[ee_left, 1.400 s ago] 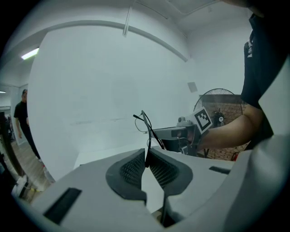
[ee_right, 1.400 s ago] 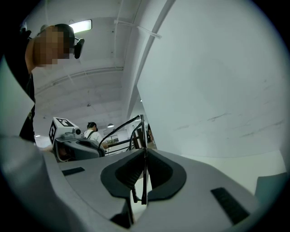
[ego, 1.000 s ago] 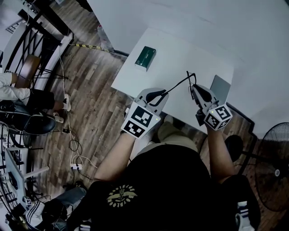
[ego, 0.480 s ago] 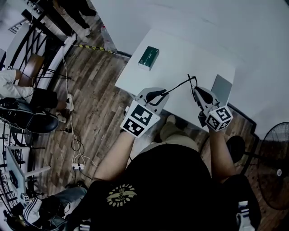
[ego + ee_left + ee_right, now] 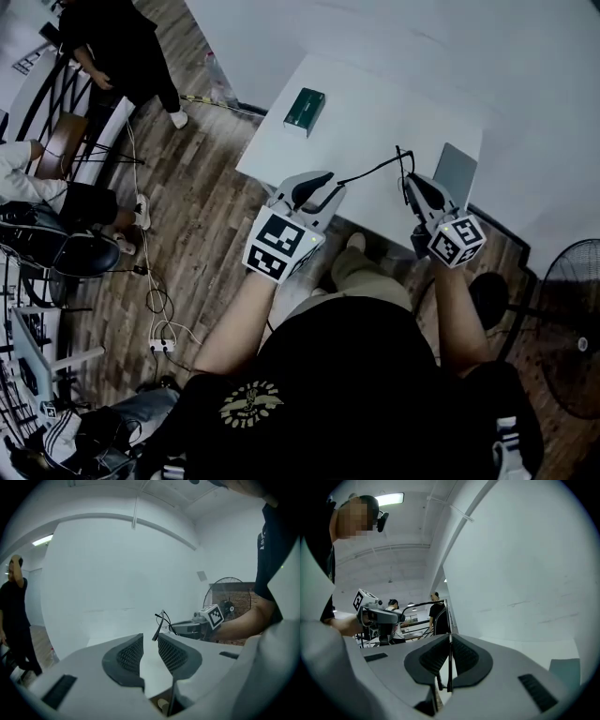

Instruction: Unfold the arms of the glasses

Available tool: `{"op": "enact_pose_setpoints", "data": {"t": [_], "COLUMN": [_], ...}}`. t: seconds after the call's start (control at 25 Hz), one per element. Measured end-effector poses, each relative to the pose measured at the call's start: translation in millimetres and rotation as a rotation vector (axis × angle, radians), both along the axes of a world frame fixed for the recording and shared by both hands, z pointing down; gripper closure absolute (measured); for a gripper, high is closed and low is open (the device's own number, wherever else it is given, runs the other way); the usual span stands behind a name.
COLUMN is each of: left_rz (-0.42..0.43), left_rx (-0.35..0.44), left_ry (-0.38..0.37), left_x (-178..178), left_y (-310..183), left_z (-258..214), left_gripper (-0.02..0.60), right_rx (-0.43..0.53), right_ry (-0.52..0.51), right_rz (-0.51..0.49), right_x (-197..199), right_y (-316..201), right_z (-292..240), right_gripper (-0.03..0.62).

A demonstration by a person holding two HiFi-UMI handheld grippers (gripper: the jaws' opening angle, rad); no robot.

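Item 1, glasses (image 5: 377, 168): black, thin-framed, held in the air over the near edge of the white surface (image 5: 375, 103), between my two grippers. One arm is swung out toward my left side.

Item 2, right gripper (image 5: 411, 180): its fingers (image 5: 436, 658) are closed on the front of the glasses, which I see edge-on as a thin dark line between them.

Item 3, left gripper (image 5: 327, 184): fingers narrowly apart. The end of the swung-out arm sits at their tips, close beside one of them, and I see no pinch on it.

Item 4, green box (image 5: 305, 111): lying on the far part of the surface, well apart from the glasses.

Item 5, grey flat slab (image 5: 457, 172): on the surface, just beside my right gripper.

Item 6, fan (image 5: 572, 328): standing on the wooden floor (image 5: 206, 216) at my right.

Item 7, person in black (image 5: 117, 47): standing on the floor, off past the surface to my left.
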State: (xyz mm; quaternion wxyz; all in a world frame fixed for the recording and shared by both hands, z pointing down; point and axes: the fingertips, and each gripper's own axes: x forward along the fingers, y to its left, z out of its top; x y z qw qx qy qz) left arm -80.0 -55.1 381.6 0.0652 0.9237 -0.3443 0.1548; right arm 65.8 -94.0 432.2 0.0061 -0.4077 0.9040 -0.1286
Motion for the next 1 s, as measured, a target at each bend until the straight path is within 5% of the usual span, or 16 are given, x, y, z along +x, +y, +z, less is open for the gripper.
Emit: {"op": "enact_pose_setpoints", "data": {"t": [0.36,1.0], "left_rz": [-0.013,0.077], "left_rx": [-0.056,-0.133], "left_ry": [0.005,0.044], "left_x": [12.0,145.1], "left_y": [-8.7,-72.4], "left_z": [16.7,19.2], "left_gripper": [0.489,0.489], "right_rx": [0.003,0.019], "right_ry": [-0.089,-0.145], "right_rz": [0.070,-0.046], "right_x": [25.8,37.6], "right_y": [-24.3,-82.0], "right_z": [-16.5,-59.9], "right_gripper": [0.579,0.577]}}
